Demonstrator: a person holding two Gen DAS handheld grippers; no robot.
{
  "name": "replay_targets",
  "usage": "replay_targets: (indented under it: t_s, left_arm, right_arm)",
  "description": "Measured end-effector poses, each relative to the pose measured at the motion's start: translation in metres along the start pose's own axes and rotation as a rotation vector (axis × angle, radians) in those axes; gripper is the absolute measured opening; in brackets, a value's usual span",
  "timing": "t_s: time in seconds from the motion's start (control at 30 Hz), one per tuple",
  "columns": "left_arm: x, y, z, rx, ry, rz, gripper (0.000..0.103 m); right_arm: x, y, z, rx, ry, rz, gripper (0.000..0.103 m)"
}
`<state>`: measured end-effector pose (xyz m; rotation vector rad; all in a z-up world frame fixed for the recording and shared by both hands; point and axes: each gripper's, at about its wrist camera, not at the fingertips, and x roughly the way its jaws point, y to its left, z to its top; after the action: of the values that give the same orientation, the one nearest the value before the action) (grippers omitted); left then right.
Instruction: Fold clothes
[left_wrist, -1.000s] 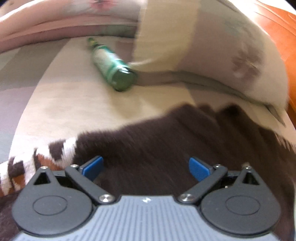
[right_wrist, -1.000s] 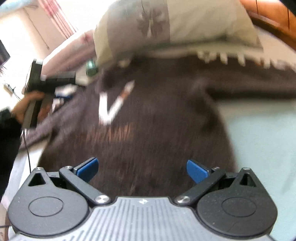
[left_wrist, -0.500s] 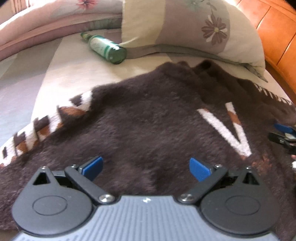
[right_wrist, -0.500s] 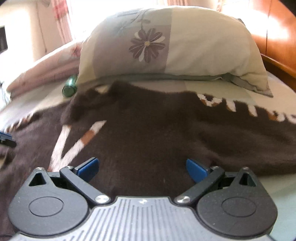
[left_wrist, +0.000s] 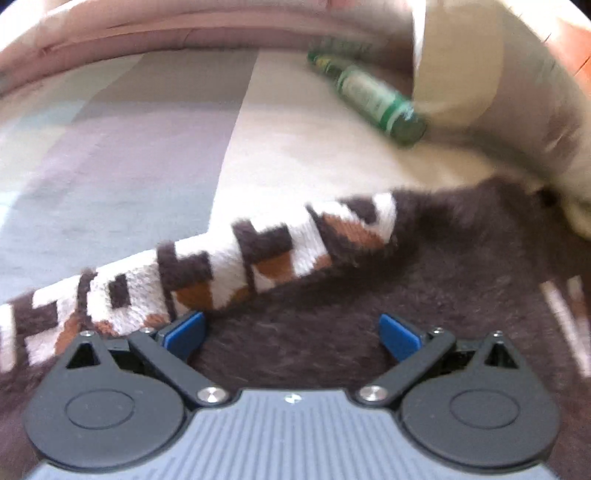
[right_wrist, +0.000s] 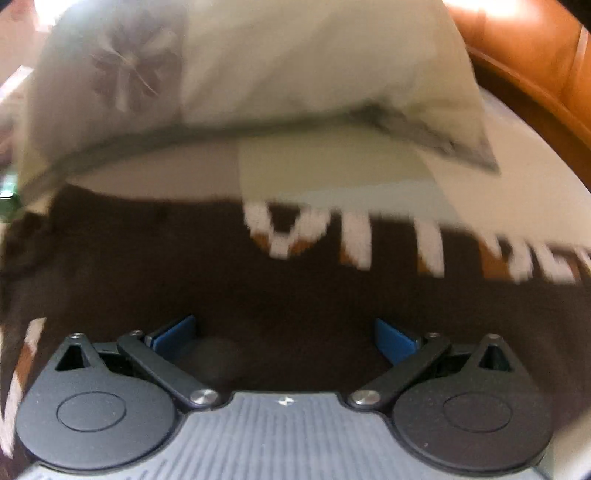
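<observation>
A dark brown fuzzy sweater (left_wrist: 424, 295) lies spread on the bed. Its left sleeve (left_wrist: 236, 266), patterned in white, brown and orange, runs to the lower left in the left wrist view. My left gripper (left_wrist: 291, 332) hovers open over the sweater beside that sleeve, holding nothing. In the right wrist view the sweater body (right_wrist: 221, 280) fills the middle, and its patterned right sleeve (right_wrist: 424, 243) stretches to the right. My right gripper (right_wrist: 282, 338) is open over the dark fabric with nothing between its blue fingertips. Both views are blurred by motion.
A green glass bottle (left_wrist: 373, 99) lies on the striped bedsheet (left_wrist: 129, 155) next to a floral pillow (right_wrist: 240, 66). A folded pink quilt (left_wrist: 184, 22) lies at the back. An orange wooden headboard (right_wrist: 535, 62) rises at the right.
Both views have swung outward: the left gripper now faces the left sleeve, the right gripper the right sleeve. Both grippers stay open.
</observation>
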<state>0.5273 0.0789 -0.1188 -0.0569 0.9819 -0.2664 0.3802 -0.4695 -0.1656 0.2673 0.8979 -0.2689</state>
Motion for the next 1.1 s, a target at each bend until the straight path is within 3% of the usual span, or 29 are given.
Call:
replay_targets:
  t_s: [0.07,0.17,0.3,0.33,0.47,0.57,0.63,0.83,0.93,1.0,1.1]
  left_arm:
    - [-0.010,0.023,-0.001,-0.006,-0.007,-0.100,0.100]
    - [-0.021,0.055,-0.007,-0.003,0.005,-0.048,0.100]
    - [-0.037,0.088,-0.018,-0.057,0.014,-0.073,0.100]
    - [-0.042,0.092,-0.021,-0.057,0.015,-0.058,0.100]
    - [-0.045,0.109,-0.026,-0.042,0.075,0.137,0.100]
    - [-0.061,0.119,-0.030,-0.146,0.062,0.089,0.100]
    - [-0.075,0.110,-0.030,-0.146,0.032,0.066,0.100]
    - [-0.066,0.074,-0.033,-0.122,0.023,-0.167,0.101]
    - [-0.054,0.082,-0.043,-0.167,0.024,-0.143,0.101]
    - [-0.061,0.097,-0.052,-0.195,-0.003,-0.182,0.101]
    - [-0.080,0.127,-0.064,-0.225,-0.009,-0.091,0.101]
  right_arm:
    - [-0.004,-0.015,-0.001,-0.013,-0.022,0.051,0.103]
    - [-0.012,-0.032,-0.002,0.015,-0.030,0.061,0.103]
    - [-0.022,-0.055,-0.003,0.054,-0.041,0.075,0.103]
    - [-0.024,-0.061,-0.004,0.063,-0.043,0.078,0.103]
    - [-0.034,-0.083,-0.005,0.102,-0.054,0.091,0.103]
    - [-0.042,-0.100,-0.006,0.130,-0.062,0.102,0.103]
    - [-0.054,-0.082,-0.004,0.118,-0.080,0.165,0.103]
    - [-0.067,0.009,-0.002,-0.024,-0.081,0.372,0.103]
    - [-0.066,0.046,-0.013,-0.101,-0.104,0.362,0.103]
    - [-0.064,0.058,-0.023,-0.125,-0.083,0.366,0.103]
    - [-0.067,0.063,-0.039,-0.161,-0.065,0.309,0.103]
